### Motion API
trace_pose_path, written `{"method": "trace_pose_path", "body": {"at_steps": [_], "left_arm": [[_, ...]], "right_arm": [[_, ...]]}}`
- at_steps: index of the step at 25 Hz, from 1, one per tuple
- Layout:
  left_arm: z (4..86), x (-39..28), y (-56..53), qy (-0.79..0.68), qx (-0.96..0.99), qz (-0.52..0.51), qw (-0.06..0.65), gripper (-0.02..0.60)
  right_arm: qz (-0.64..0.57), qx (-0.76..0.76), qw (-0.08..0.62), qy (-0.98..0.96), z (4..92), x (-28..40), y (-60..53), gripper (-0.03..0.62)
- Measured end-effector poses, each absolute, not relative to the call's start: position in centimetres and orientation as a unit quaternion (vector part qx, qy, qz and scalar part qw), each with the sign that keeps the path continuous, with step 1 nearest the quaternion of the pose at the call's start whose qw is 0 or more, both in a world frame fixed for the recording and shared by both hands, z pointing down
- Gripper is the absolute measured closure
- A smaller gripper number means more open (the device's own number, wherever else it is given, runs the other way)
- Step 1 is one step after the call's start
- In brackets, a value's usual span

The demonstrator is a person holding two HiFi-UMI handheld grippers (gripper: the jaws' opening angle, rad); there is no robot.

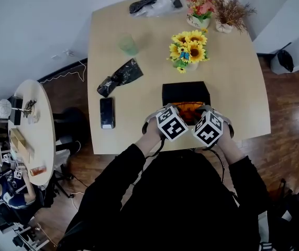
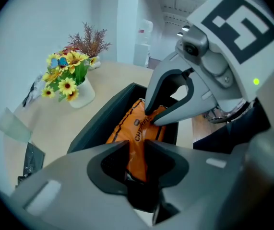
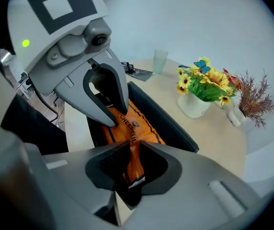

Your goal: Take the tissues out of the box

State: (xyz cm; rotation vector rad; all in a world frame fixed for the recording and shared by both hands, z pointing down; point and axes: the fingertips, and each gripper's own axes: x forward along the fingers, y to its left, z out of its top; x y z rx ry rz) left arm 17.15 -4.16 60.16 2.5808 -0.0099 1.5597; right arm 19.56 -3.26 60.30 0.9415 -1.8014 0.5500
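— At the front edge of the tabletop, right in front of the person, sits the black box, top open, with both grippers side by side over its near end. What have we got inside?

— An orange tissue pack! Glossy plastic wrap, dark stripes running along its length, and "CHEERFUL" in dark letters down the middle. Most of it lies down between the box's walls, and it nearly fills the width.

— And the left gripper?

— Its fingers are clamped on the pack's near end. You can see the orange film creased and bunched between the dark pads.

— Same story on the right gripper?

— Same story: fingers closed on the wrapper just beside the left one's hold, the film puckered into a narrow fold between them. So the near end is gathered up into both grips while the far end rests in the box.

— Anything close by?

— A white vase of sunflowers stands just beyond the box, and a dark phone lies flat well off to the left.
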Motion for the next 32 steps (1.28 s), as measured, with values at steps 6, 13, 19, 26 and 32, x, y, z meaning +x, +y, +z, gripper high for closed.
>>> {"method": "trace_pose_path", "body": {"at_steps": [6, 13, 19, 26, 32], "left_arm": [[59.1, 16.6, -4.4, -0.014, 0.881, 0.462, 0.100, 0.549], [55.1, 16.3, -4.1, -0.051, 0.906, 0.414, 0.072, 0.560], [50.5, 15.4, -4.5, -0.076, 0.921, 0.379, 0.052, 0.561], [46.9, 13.0, -5.1, -0.111, 0.926, 0.358, 0.042, 0.571], [45.8, 9.0, -5.6, -0.154, 0.921, 0.353, 0.055, 0.572]], "right_arm": [[0.233, 0.420, 0.451, -0.752, 59.3, 19.7, -3.1, 0.569], [0.194, 0.458, 0.411, -0.764, 55.9, 19.6, -3.0, 0.574], [0.138, 0.466, 0.402, -0.776, 50.7, 18.9, -3.5, 0.579], [0.099, 0.449, 0.396, -0.795, 47.3, 16.5, -4.3, 0.591], [0.077, 0.415, 0.392, -0.818, 46.1, 12.6, -5.2, 0.591]]}}
